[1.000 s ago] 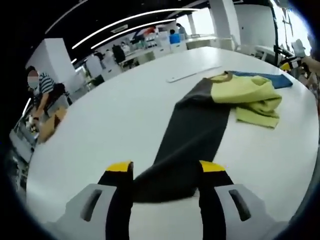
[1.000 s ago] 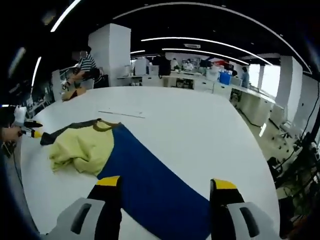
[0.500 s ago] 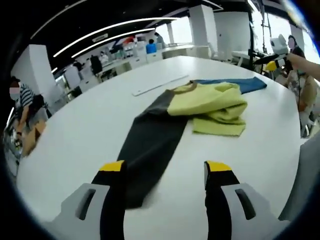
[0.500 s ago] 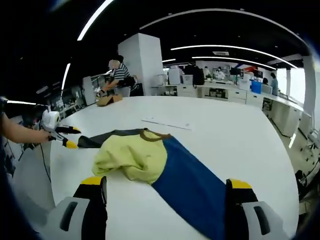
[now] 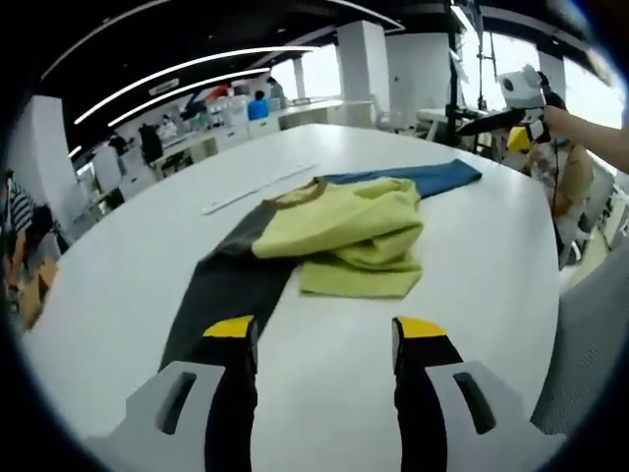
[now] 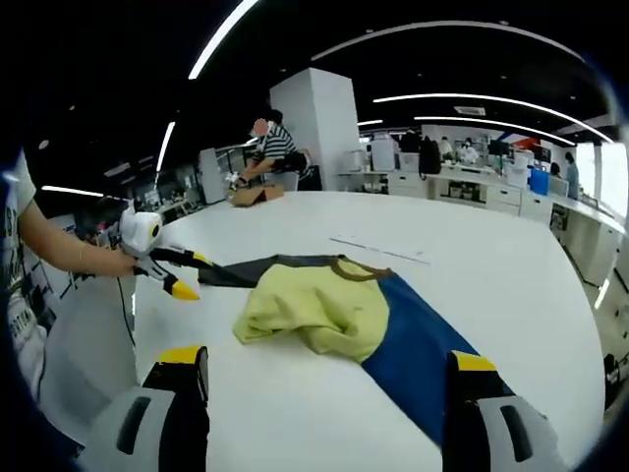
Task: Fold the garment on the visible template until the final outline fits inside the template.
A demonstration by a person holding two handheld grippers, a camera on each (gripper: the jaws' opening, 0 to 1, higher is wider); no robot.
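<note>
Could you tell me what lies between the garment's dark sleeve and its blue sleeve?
The bunched yellow body with its brown collar lies between the dark sleeve and blue sleeve, as the right gripper view shows.

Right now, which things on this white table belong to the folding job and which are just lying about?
For the job:
garment, with dark sleeve and blue sleeve
left tool, open
right tool, open

Lying about:
white strip on the table

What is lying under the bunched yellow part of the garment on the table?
The yellow body lies crumpled on the white table, its own lower layer showing beneath the folds. The dark sleeve and blue sleeve run out from under it. Anything else beneath is covered.
</note>
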